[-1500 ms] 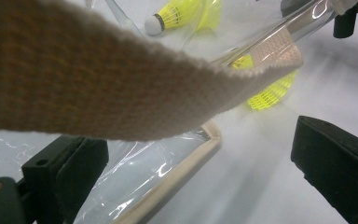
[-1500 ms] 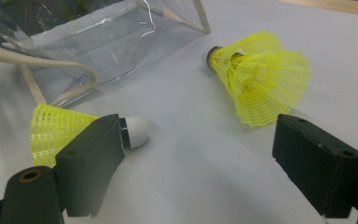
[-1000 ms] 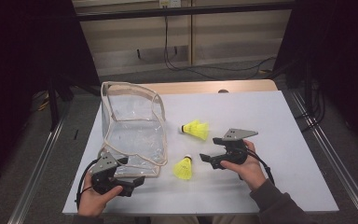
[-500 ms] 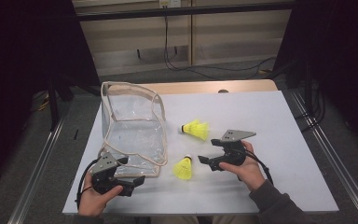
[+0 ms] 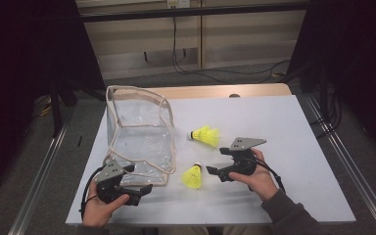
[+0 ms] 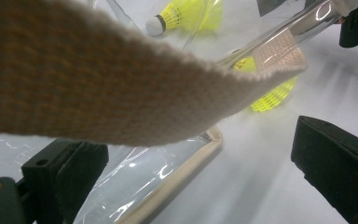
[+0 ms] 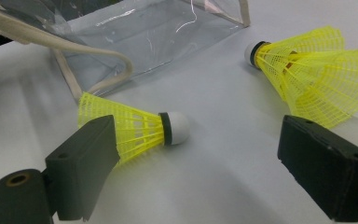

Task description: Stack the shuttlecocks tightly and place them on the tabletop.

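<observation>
Right gripper (image 5: 214, 172) jaws spread, empty — near shuttlecock (image 7: 135, 128) likely featherlight, mesh skirt crushable; grip at cork head.

No readable text from where I sit.
I find no words, labels, brands or numbers on anything in my three views; every surface I can make out is plain and unmarked.

Overhead view plus two close claw-mounted views

table (image 5: 293, 127) brightly lit, surroundings dark; strap (image 6: 98, 79) blurred close up
</observation>
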